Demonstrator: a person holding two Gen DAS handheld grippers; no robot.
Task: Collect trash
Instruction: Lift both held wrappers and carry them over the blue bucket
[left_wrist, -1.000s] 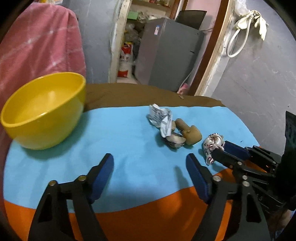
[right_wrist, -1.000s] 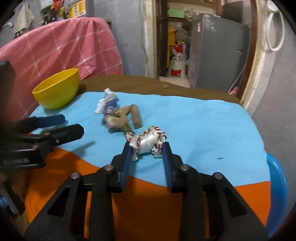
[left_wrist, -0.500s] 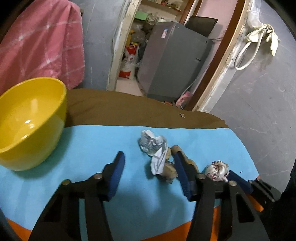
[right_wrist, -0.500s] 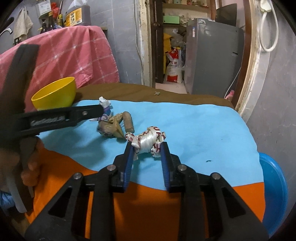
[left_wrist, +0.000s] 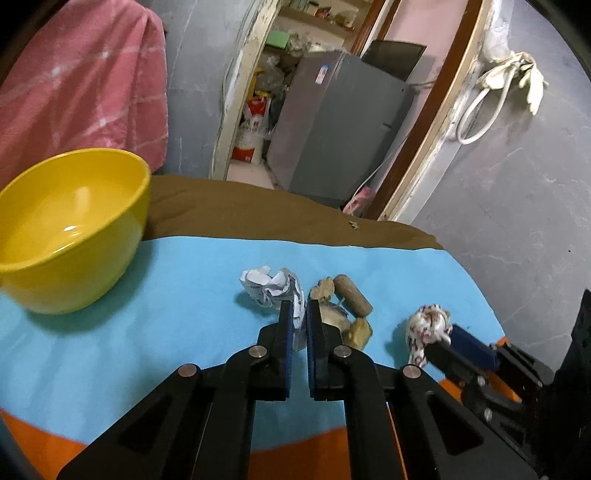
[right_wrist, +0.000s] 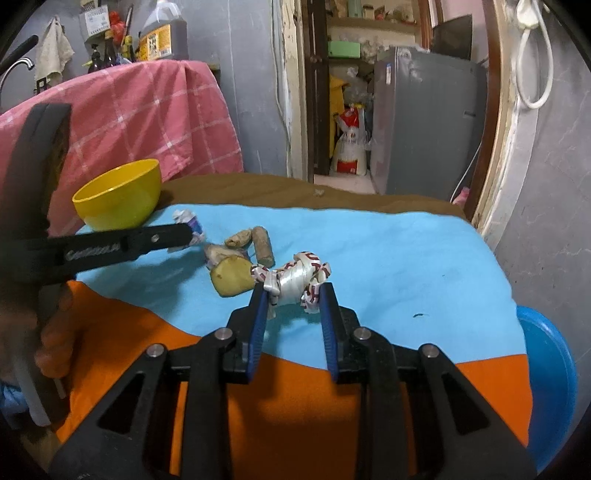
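On the blue cloth lies a crumpled white paper (left_wrist: 267, 284); my left gripper (left_wrist: 300, 308) is shut on its right-hand flap, a strip of paper pinched between the pads. In the right wrist view that same gripper (right_wrist: 192, 234) reaches in from the left, with the paper (right_wrist: 186, 216) at its tip. My right gripper (right_wrist: 291, 295) is shut on a twisted white-and-red wrapper (right_wrist: 295, 278), which rests on the cloth. The wrapper (left_wrist: 428, 325) also shows at the right of the left wrist view. Brown food scraps (left_wrist: 351, 299) lie between the two pieces.
A yellow bowl (left_wrist: 70, 229) stands at the left on the cloth, seen empty. A blue basin (right_wrist: 550, 387) sits below the table's right edge. A pink cloth (right_wrist: 147, 114) hangs behind the bowl. A person's hand (right_wrist: 51, 332) holds the left gripper.
My left gripper moved forward to the crumpled paper and its jaws went from wide open to shut on it. The right gripper stayed on the wrapper.
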